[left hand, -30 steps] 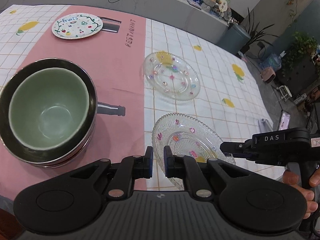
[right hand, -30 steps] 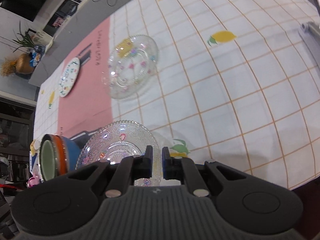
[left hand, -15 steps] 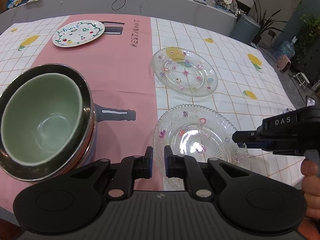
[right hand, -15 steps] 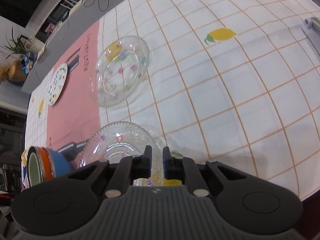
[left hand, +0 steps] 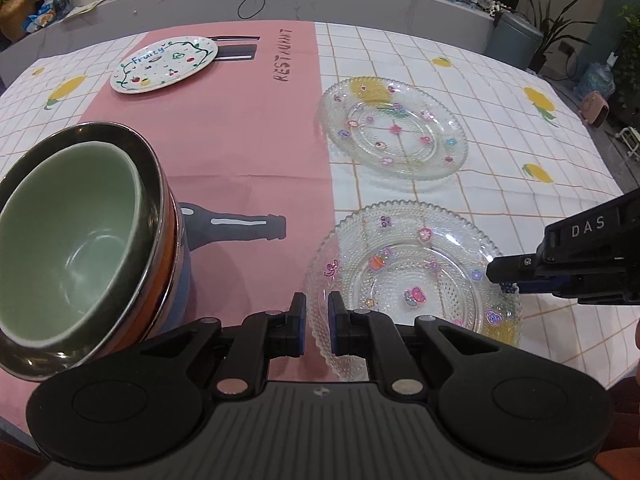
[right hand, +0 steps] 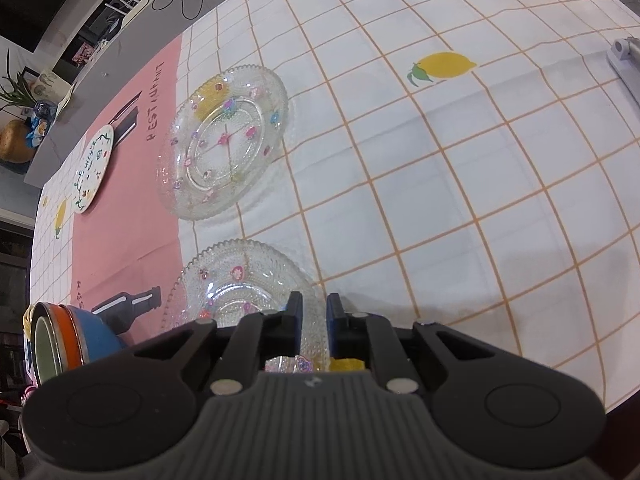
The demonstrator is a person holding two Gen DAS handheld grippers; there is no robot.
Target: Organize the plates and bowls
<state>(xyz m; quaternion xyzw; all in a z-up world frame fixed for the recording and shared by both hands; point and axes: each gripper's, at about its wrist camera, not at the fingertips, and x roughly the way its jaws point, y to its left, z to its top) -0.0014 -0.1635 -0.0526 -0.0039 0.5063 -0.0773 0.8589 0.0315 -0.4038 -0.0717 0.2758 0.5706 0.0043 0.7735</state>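
Glass plate (left hand: 412, 276) near the tablecloth's (left hand: 248, 128) front edge is pinched at opposite rims: left gripper (left hand: 317, 320) nearly closed on its near-left rim, right gripper (right hand: 314, 324) on the right rim.

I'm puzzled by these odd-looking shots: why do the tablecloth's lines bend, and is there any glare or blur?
Left wrist view: fisheye bowing curves the tablecloth grid; the near glass plate glints, everything stays sharp. Right wrist view: the grid lines fan and curve more strongly, soft shadows lie beside the far glass plate, and the picture's corners go dark.
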